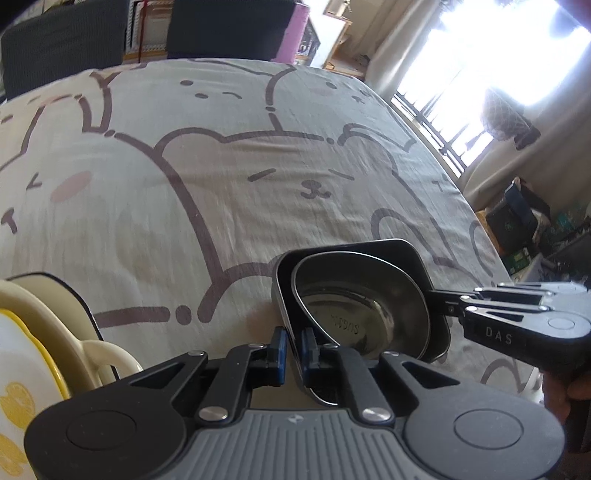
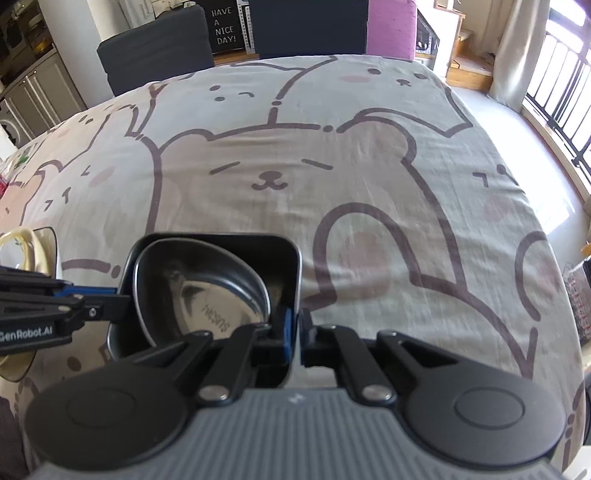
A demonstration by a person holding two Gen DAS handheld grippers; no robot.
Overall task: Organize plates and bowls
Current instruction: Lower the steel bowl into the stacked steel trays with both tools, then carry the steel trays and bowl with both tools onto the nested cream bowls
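Observation:
A round steel bowl [image 1: 365, 314] lies tilted inside a dark square bowl [image 1: 413, 258] just above the bear-print tablecloth [image 1: 221, 184]. My left gripper [image 1: 293, 349] is shut on the near rims of both bowls. My right gripper [image 2: 293, 332] is shut on the square bowl's [image 2: 221, 240] right wall, with the steel bowl [image 2: 207, 291] inside it. Each gripper shows in the other's view: the right one [image 1: 448, 301] at the right, the left one [image 2: 118, 301] at the left.
A cream handled dish [image 1: 55, 332] with a yellow-and-white bowl [image 1: 22, 387] in it stands at the left, on a dark-edged plate. Dark chairs [image 2: 155, 44] and a pink chair [image 2: 391, 26] stand behind the table. A window [image 1: 498, 55] is at the right.

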